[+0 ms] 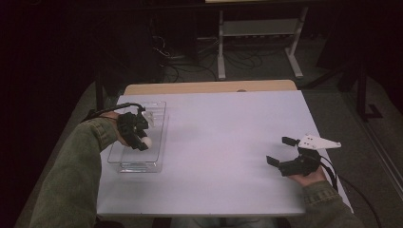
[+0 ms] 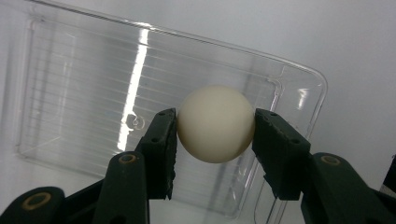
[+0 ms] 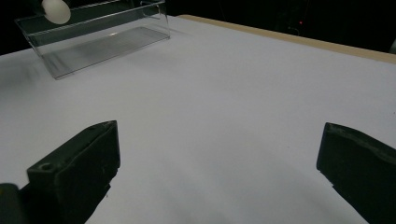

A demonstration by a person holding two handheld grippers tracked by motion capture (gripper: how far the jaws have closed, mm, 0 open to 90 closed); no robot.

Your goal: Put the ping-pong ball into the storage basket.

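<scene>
High view: left gripper (image 1: 142, 142) at left of frame is pinching a white ball (image 1: 147, 142) over a clear tray (image 1: 159, 135), whose long axis is running up-down the frame on the white table (image 1: 228, 142); right gripper (image 1: 281, 151) at lower right is sitting with jaws spread, nothing between them. Left gripper view: ball (image 2: 215, 123) is being clamped between both jaws, tray's ribbed floor (image 2: 79, 102) showing beneath. Right gripper view: tray (image 3: 100, 39) and ball (image 3: 56, 10) are showing upper left, side-on.
</scene>
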